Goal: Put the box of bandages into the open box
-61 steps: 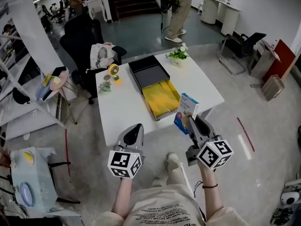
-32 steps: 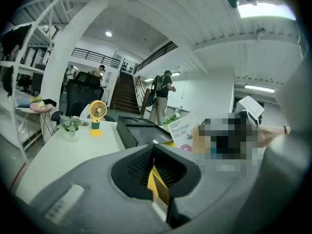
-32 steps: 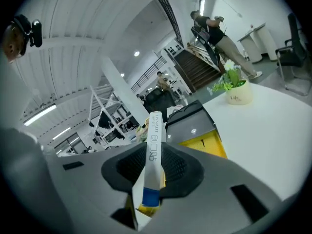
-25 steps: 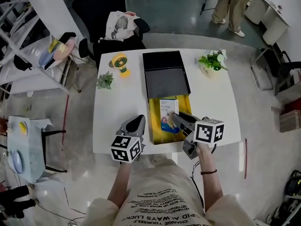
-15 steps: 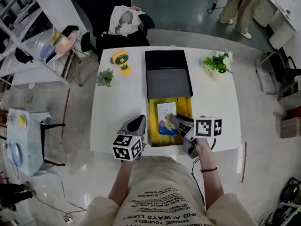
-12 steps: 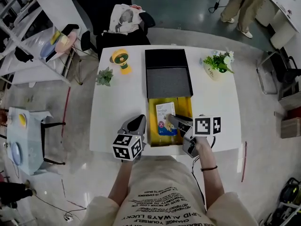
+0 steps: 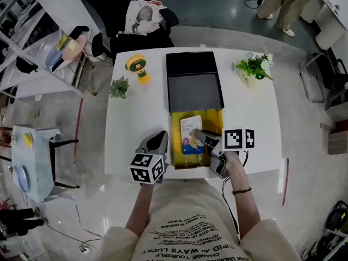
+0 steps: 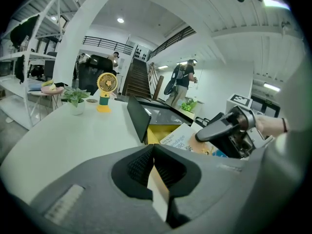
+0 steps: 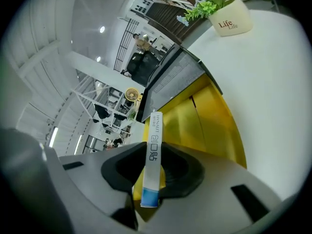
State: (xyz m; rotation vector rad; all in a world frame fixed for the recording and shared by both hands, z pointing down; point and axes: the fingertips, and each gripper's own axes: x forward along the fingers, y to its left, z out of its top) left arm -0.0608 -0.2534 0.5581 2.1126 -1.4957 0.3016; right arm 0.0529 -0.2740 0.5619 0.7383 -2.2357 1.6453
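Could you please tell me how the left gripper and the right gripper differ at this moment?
The left gripper has its jaws together with nothing between them, while the right gripper is clamped on the bandage box. The left gripper hovers over the white table beside the open box, while the right gripper reaches over that box's yellow inside. Both are grey and carry a marker cube.

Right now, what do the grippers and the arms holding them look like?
The left gripper and right gripper are grey, with dark ribbed pads inside tapered fingers. Each carries a white cube of black square markers. Cream printed T-shirt; dark band on the right wrist.
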